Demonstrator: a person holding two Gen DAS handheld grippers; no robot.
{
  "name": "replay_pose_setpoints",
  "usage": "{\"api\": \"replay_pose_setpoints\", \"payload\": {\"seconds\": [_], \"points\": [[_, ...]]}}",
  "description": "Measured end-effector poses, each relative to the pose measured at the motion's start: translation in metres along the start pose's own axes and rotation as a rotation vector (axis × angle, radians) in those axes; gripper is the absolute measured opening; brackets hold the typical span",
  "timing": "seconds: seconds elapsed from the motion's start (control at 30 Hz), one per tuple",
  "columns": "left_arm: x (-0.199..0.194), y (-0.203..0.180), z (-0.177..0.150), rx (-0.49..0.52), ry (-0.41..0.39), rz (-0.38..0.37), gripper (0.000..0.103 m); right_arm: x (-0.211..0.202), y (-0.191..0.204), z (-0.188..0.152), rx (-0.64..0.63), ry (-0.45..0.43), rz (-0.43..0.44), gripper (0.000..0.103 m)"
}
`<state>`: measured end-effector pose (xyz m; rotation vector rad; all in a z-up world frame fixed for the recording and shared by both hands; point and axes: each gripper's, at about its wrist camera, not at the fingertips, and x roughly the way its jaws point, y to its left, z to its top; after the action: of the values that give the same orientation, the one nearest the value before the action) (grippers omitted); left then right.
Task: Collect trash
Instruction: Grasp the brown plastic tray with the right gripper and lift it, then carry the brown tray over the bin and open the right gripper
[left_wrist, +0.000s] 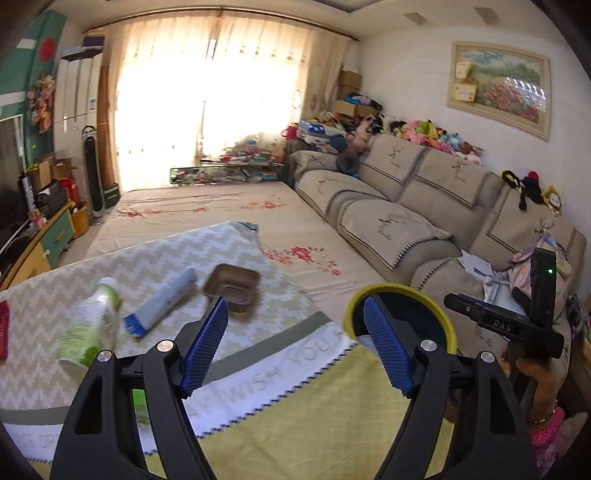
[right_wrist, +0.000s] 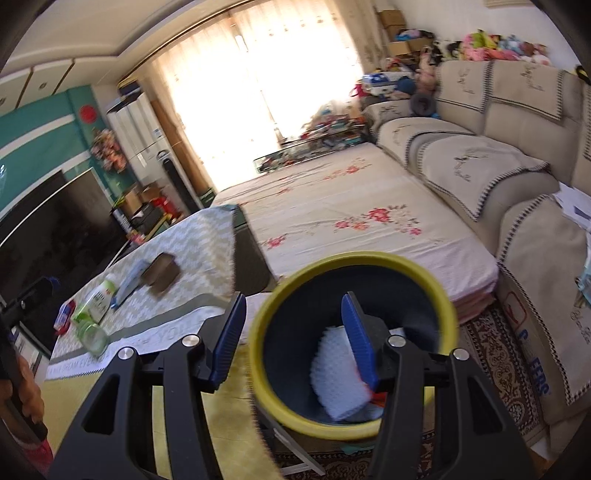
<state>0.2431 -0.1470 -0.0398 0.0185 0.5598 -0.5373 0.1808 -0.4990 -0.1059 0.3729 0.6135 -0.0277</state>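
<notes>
1 yellow-rimmed bin (right_wrist: 258, 354) holds white padded wrapping (right_wrist: 332, 373); brown tray (left_wrist: 232, 286) sits empty.

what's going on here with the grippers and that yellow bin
A person is clearing trash off a table with a handheld gripper in each hand. The right gripper holds the yellow-rimmed bin by its wall, one finger inside; white padded wrapping already lies in it. The left gripper is open and empty above the table. A green bottle, a blue tube and a brown tray are yet to be collected.
</notes>
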Motion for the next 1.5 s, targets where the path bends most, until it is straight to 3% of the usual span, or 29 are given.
{"api": "replay_pose_setpoints", "payload": {"seconds": [0.3,0.4,0.53,0.7,0.9,1.0,1.07,1.23,1.5], "points": [[-0.05,0.127,-0.025,-0.095,-0.103,0.232,0.075,0.061,0.113,0.013,-0.18,0.108,0.134,0.051],[-0.057,0.158,-0.036,-0.129,-0.111,0.284,0.076,0.082,0.151,0.024,-0.238,0.124,0.124,0.051],[-0.064,0.186,-0.047,-0.207,-0.128,0.288,0.076,0.119,0.188,0.043,-0.296,0.142,0.063,0.051],[-0.062,0.193,-0.052,-0.22,-0.144,0.349,0.079,0.177,0.206,0.053,-0.333,0.215,-0.043,0.051],[-0.067,0.2,-0.057,-0.273,-0.162,0.374,0.079,0.209,0.206,0.04,-0.329,0.293,-0.058,0.047],[-0.065,0.201,-0.058,-0.272,-0.156,0.378,0.08,0.215,0.208,0.033,-0.339,0.313,-0.052,0.037],[-0.063,0.198,-0.058,-0.264,-0.149,0.382,0.08,0.218,0.212,0.029,-0.355,0.324,-0.048,0.022],[-0.059,0.194,-0.058,-0.246,-0.139,0.383,0.081,0.218,0.206,0.026,-0.344,0.323,-0.047,0.007],[-0.056,0.188,-0.057,-0.222,-0.138,0.377,0.082,0.194,0.195,0.04,-0.291,0.233,-0.006,0.004]]}}
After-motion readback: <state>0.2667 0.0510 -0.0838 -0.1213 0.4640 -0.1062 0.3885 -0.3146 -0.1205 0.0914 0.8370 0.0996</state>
